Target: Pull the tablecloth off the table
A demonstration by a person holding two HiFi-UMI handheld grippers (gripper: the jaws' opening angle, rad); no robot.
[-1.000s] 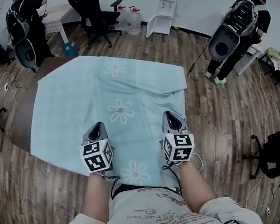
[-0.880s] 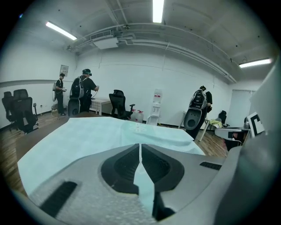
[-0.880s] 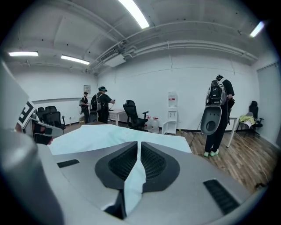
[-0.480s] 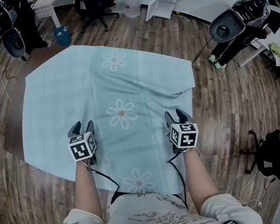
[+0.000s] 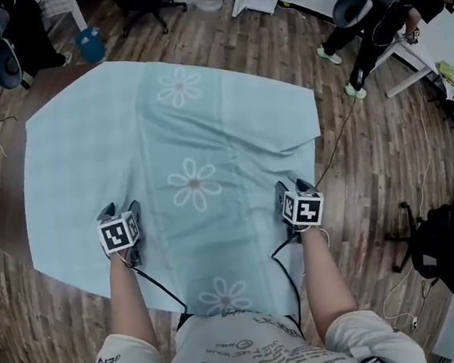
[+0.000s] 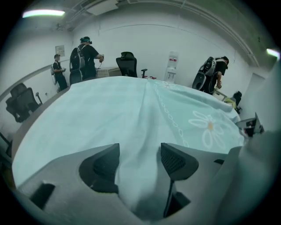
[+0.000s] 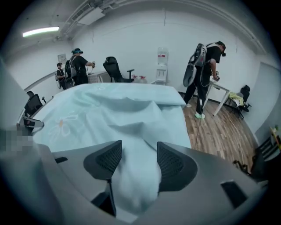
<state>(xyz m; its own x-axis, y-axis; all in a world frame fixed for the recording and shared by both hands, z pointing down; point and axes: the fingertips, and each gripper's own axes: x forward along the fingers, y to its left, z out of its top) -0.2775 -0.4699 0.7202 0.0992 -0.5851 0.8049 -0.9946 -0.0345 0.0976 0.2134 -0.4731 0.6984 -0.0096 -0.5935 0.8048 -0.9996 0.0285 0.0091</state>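
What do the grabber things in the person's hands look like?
The left gripper and right gripper are grey, each with two dark, grid-textured pads and a white cube of black square markers. Thin black cables trail back along the arms. The person wears a pale short-sleeved shirt with writing.

Wood-plank floor [image 5: 386, 160] is running thru the whole rm. White walls [image 7: 131, 39] are closing off the far side, and a strip light [image 7: 40, 31] is glowing on the ceiling [image 7: 131, 9]. A black office chair [image 6: 127, 64] and a water cooler [image 7: 162, 63] are standing by the back wall, w/ a blue bin [image 5: 92, 46] sitting further L. A white desk [image 7: 219, 88] is standing at R, prob. w/ clutter beyond it. Another dark chair [image 5: 443, 246] is sitting lower R. People [image 7: 79, 66] are working in the bg.
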